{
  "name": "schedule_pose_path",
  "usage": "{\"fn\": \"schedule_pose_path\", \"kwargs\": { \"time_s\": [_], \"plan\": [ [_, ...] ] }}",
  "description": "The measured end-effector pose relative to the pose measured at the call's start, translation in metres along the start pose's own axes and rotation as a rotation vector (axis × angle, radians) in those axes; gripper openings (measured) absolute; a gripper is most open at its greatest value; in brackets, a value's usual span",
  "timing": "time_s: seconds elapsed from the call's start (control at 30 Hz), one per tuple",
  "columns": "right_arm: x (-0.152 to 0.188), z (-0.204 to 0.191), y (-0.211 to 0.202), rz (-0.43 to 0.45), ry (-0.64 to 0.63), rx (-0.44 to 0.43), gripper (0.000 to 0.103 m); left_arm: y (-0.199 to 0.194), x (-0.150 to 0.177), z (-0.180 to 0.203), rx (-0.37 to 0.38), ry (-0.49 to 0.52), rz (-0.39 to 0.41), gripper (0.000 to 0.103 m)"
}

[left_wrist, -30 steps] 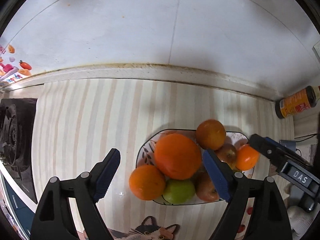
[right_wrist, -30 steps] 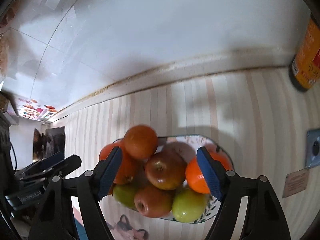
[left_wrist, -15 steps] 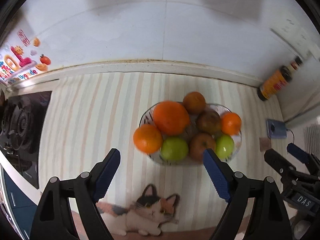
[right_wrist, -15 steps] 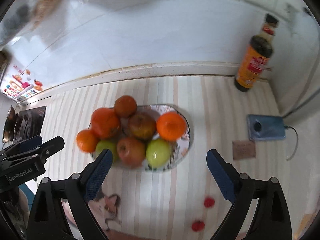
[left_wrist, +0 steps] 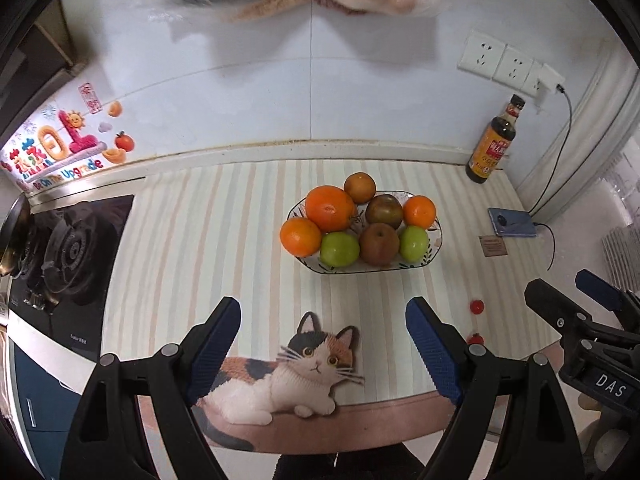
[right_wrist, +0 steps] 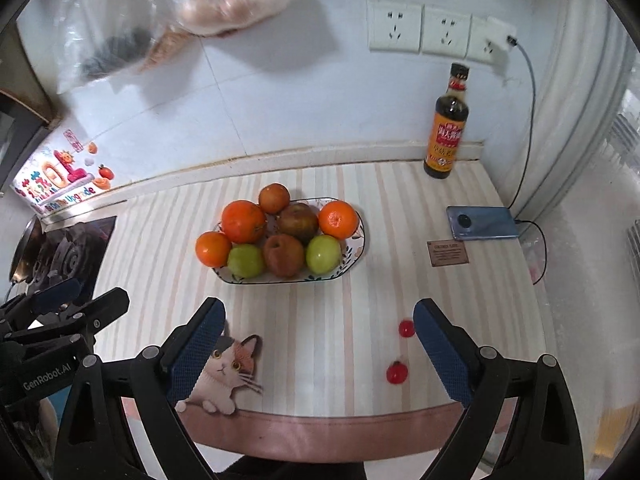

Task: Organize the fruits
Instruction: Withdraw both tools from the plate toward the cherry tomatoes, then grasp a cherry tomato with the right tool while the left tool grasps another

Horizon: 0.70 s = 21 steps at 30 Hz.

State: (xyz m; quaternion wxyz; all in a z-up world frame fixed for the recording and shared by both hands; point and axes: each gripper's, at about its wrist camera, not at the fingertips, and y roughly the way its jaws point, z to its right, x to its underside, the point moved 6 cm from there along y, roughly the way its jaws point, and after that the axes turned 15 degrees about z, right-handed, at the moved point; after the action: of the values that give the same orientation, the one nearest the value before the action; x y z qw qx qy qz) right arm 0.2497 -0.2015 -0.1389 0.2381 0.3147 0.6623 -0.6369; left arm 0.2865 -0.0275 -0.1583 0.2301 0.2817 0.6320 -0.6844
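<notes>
Only the left camera showed the stove (left_wrist: 68,252) well, off to the left of the fingers. The right camera showed the phone (right_wrist: 482,223) and the three wall plugs (right_wrist: 434,32) more clearly. The left gripper (left_wrist: 323,332) was spread wide and held nothing. The right gripper (right_wrist: 318,334) was spread wide too. The plate (left_wrist: 434,240) of fruit sat on the striped mat (left_wrist: 192,248), well ahead of both pairs of fingers and not touching them. Two small red fruits (right_wrist: 398,373) lay near the right gripper's right finger.
</notes>
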Motion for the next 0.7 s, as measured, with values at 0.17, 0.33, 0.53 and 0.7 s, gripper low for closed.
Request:
{"fn": "schedule_pose_path", "kwargs": {
  "time_s": [0.17, 0.33, 0.53, 0.7],
  "plan": [
    [0.005, -0.01, -0.035, 0.05, 0.001, 0.01, 0.097, -0.028, 0.006, -0.004, 0.004, 0.009, 0.051, 0.084],
    [0.006, -0.018, -0.059, 0.08, 0.024, 0.003, 0.097, -0.042, 0.01, -0.009, 0.012, 0.013, 0.066, 0.084],
    [0.003, -0.01, -0.067, 0.101, 0.099, -0.07, 0.1, -0.043, 0.012, -0.008, 0.012, 0.004, 0.071, 0.103],
    [0.014, 0.039, -0.043, 0.056, 0.186, -0.068, 0.1, -0.021, 0.015, 0.01, 0.017, 0.007, 0.05, 0.103]
  ]
}}
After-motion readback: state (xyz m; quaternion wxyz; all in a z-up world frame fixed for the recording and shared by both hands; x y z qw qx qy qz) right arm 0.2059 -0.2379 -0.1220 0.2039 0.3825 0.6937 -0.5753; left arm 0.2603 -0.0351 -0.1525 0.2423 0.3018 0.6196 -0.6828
